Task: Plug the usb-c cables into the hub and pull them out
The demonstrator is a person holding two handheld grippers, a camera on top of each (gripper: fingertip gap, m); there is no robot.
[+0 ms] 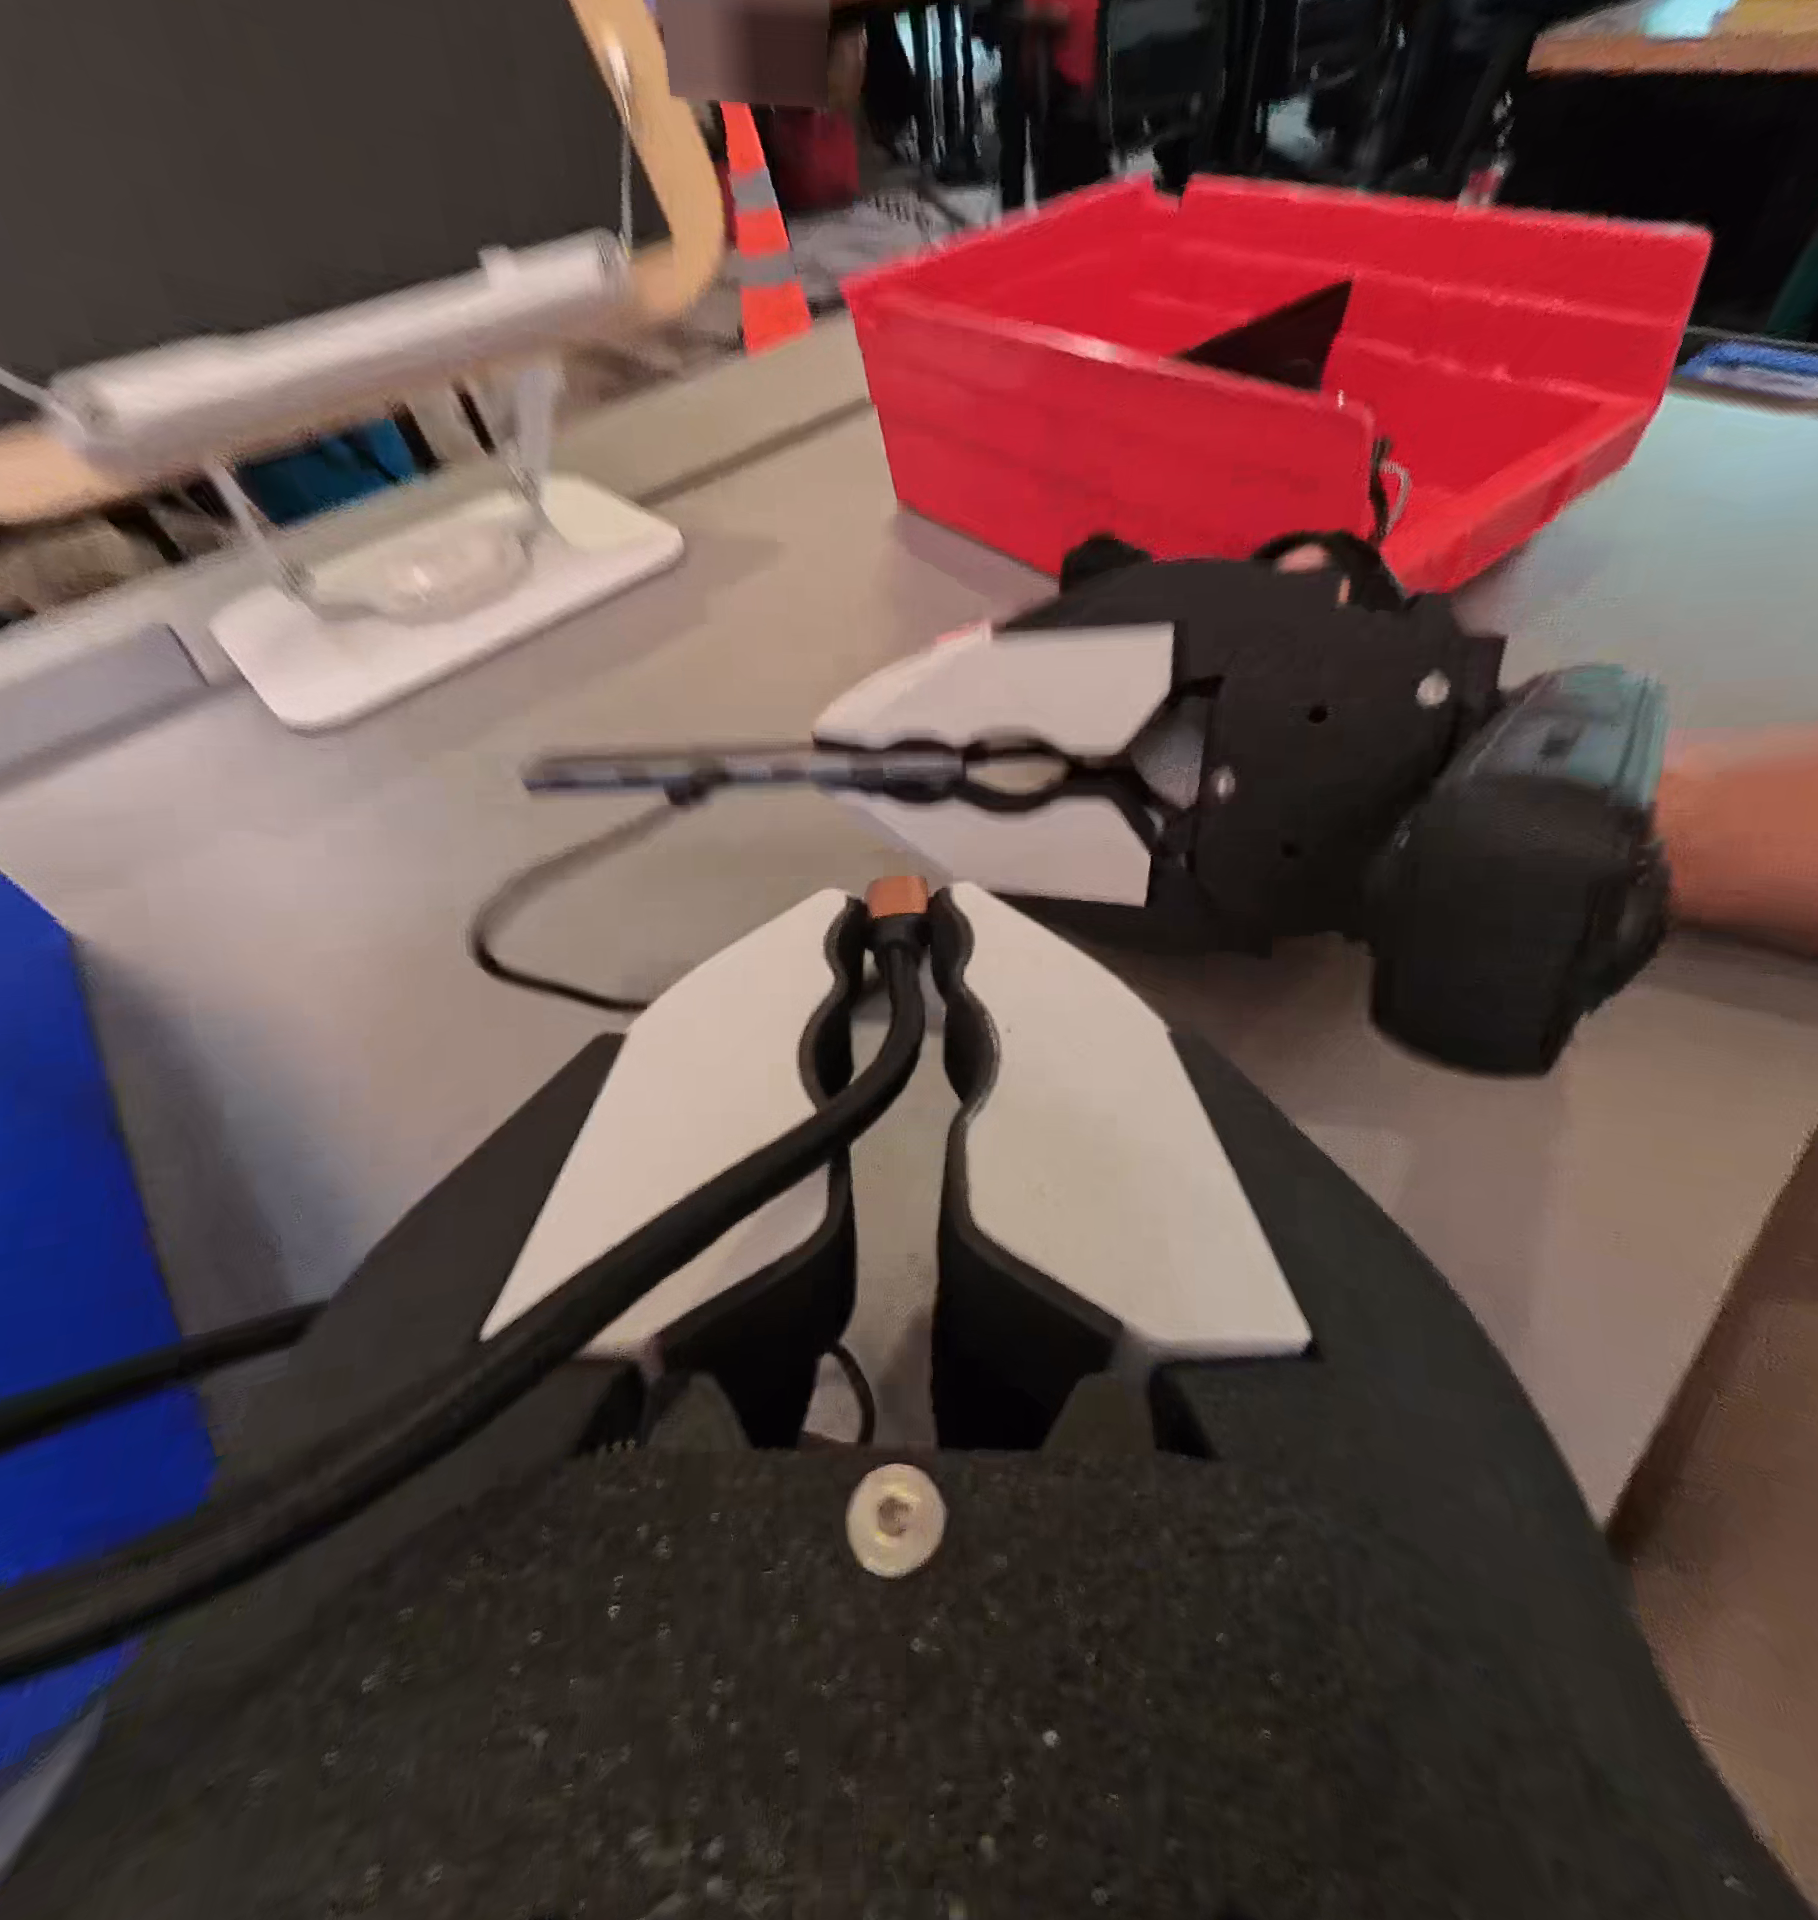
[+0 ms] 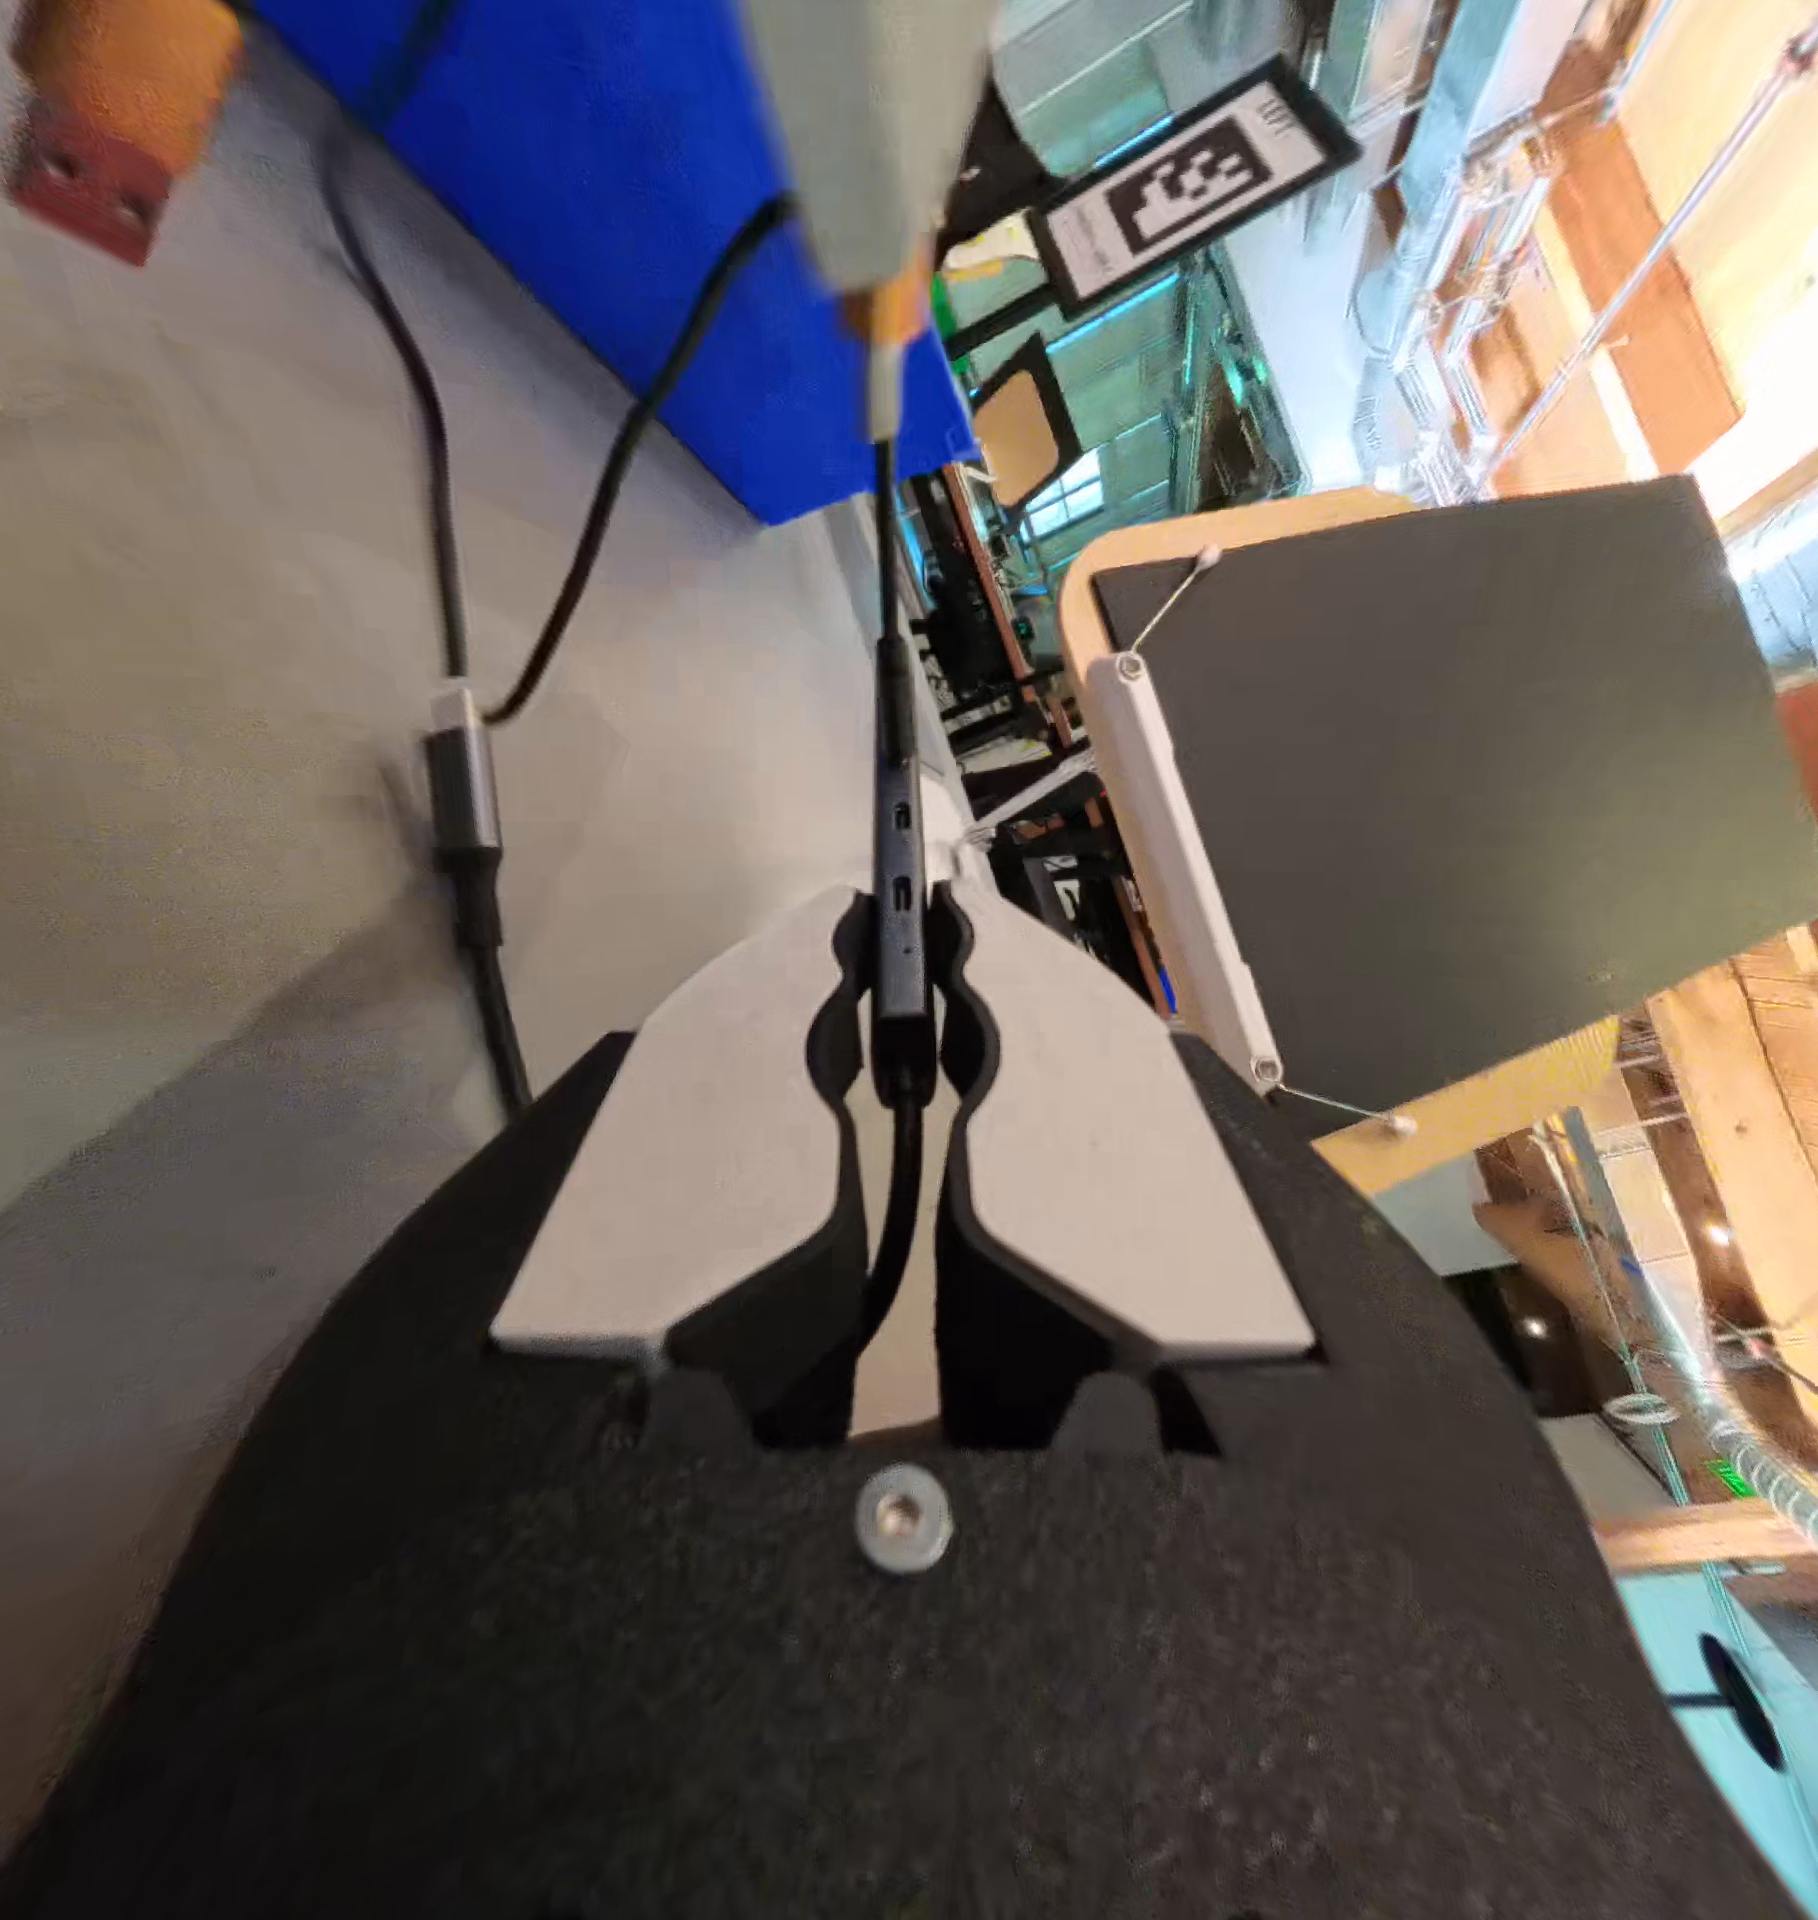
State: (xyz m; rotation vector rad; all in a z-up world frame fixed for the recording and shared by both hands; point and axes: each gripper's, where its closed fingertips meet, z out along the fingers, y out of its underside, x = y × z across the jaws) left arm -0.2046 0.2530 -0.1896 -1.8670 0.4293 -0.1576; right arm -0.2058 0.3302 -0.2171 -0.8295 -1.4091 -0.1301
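Our left gripper is clamped on a black cable just behind its copper-coloured plug, which pokes out past the fingertips. Our right gripper is closed on the slim dark hub, held edge-on above the grey table with two ports showing. A second cable with a silver connector lies on the table beside it. Further out stand a red bin and a blue box. We see a black-and-white marker card; no brand is readable.
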